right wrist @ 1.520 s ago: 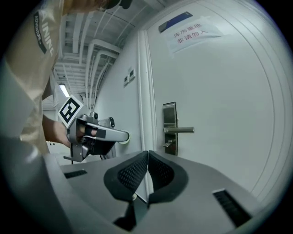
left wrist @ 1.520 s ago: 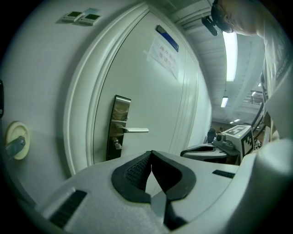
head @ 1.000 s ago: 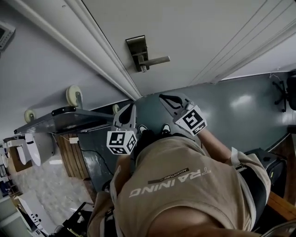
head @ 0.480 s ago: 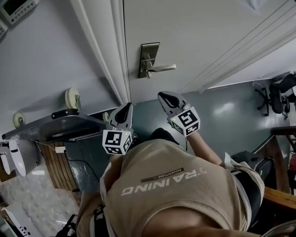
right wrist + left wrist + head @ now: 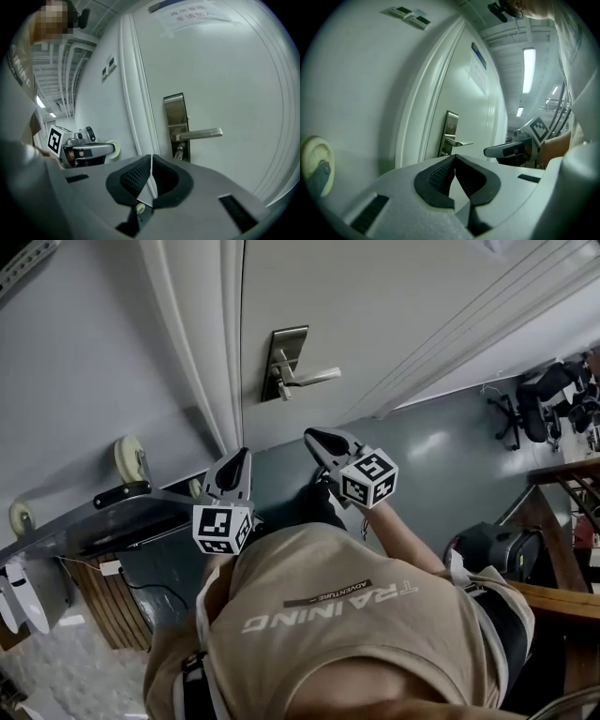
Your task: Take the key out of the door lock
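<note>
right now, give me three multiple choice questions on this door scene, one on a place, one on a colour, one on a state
1. Where does the key sit relative to the lever handle?
A. above it
B. below it, in the lock plate
C. resting on top of it

2. What colour is the lever handle?
A. red
B. silver metal
C. black

3. Right gripper: how are its fingers?
A. wide apart
B. closed on the key
C. together, with nothing between them

Answers:
1. B, since the right gripper view shows the key just under the handle on the plate.
2. B, since the handle has a bare metallic shine.
3. C, since the pads meet at their tips and the key is away at the door.
</note>
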A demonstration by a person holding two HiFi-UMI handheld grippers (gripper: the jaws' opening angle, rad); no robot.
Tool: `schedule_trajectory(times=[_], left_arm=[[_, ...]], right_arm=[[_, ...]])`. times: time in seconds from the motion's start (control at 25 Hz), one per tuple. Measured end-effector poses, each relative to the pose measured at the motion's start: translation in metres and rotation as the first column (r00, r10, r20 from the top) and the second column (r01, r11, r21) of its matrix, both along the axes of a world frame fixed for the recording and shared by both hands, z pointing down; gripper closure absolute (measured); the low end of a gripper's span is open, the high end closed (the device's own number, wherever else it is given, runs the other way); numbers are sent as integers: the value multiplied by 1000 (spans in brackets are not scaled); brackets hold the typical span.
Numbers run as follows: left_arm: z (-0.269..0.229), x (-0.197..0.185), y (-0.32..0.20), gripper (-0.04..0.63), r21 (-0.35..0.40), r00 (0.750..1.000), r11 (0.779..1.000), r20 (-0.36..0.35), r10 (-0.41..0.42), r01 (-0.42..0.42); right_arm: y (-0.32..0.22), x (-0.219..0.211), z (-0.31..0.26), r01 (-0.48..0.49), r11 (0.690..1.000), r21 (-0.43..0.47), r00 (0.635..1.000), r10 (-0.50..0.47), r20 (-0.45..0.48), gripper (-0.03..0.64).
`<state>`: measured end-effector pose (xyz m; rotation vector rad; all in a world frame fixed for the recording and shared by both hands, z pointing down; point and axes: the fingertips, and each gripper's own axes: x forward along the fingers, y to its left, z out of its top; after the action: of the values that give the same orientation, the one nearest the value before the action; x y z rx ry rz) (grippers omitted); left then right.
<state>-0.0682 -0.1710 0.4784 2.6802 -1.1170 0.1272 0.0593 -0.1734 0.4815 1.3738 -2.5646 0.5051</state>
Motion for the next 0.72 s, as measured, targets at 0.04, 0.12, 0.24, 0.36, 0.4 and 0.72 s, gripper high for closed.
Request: schedule_trajectory(times=[0.04, 0.12, 0.24, 0.36, 0.4, 0.72], left_arm=[[-2, 4, -3, 589, 5, 1000, 1000, -3, 10, -10], [-3, 12, -8, 589, 1, 1000, 1000, -6, 27, -27], [-6, 24, -7, 589, -11, 999, 999, -15, 37, -37], [-7, 22, -6, 589, -11, 1000, 1000, -9, 20, -20], [-5, 19, -8, 589, -12, 1000, 1000, -1, 6, -6], [-3, -2, -31, 589, -18, 988, 987, 13, -157, 157]], right_arm=[[-4, 3, 5, -11, 1000, -15, 1000, 11, 2, 600], [-13, 11, 18, -38, 998, -50, 999, 39, 19, 600], [-28, 20, 35, -71, 992, -106, 995, 78, 57, 600], [-46, 21, 44, -89, 985, -146, 989, 105, 107, 600], [-53, 21, 46, -94, 983, -158, 985, 114, 127, 600], [-81, 11, 52, 4, 985, -175, 991, 19, 129, 600]])
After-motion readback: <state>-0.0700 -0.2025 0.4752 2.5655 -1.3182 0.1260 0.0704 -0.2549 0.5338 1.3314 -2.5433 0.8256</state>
